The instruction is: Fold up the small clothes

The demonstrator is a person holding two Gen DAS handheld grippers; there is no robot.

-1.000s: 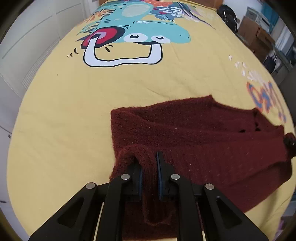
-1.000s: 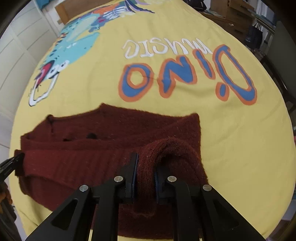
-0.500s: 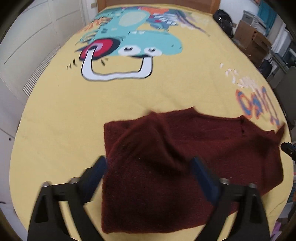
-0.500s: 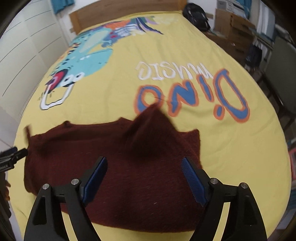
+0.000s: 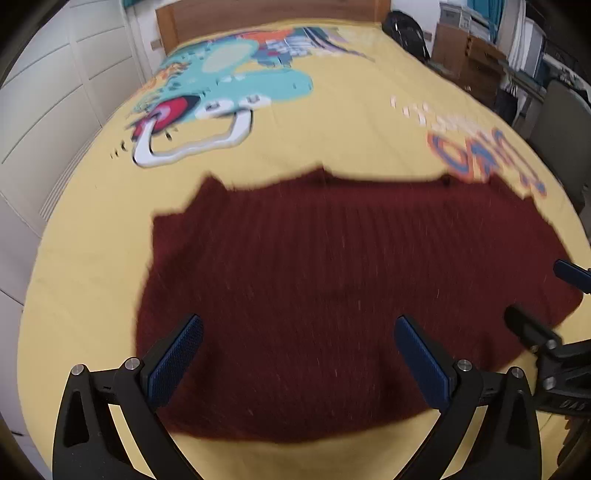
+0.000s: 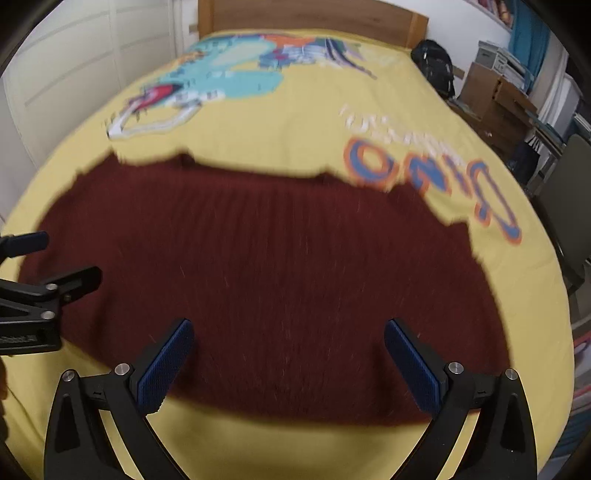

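Since a second ago: both grippers, left (image 5: 297, 354) and right (image 6: 288, 356), released sweater (image 5: 332, 280), now wide open, empty; next: regrip edges evenly.

A yellow bedspread (image 5: 351, 122) covers the bed, printed with a teal cartoon dinosaur (image 5: 236, 85) and blue-and-orange lettering (image 6: 428, 173). A wooden headboard (image 6: 310, 14) stands at the far end, with white panelled cupboard doors (image 5: 55, 96) along the left. Beside the bed on the right sit a black backpack (image 6: 434, 66) and cardboard boxes (image 6: 495, 99).
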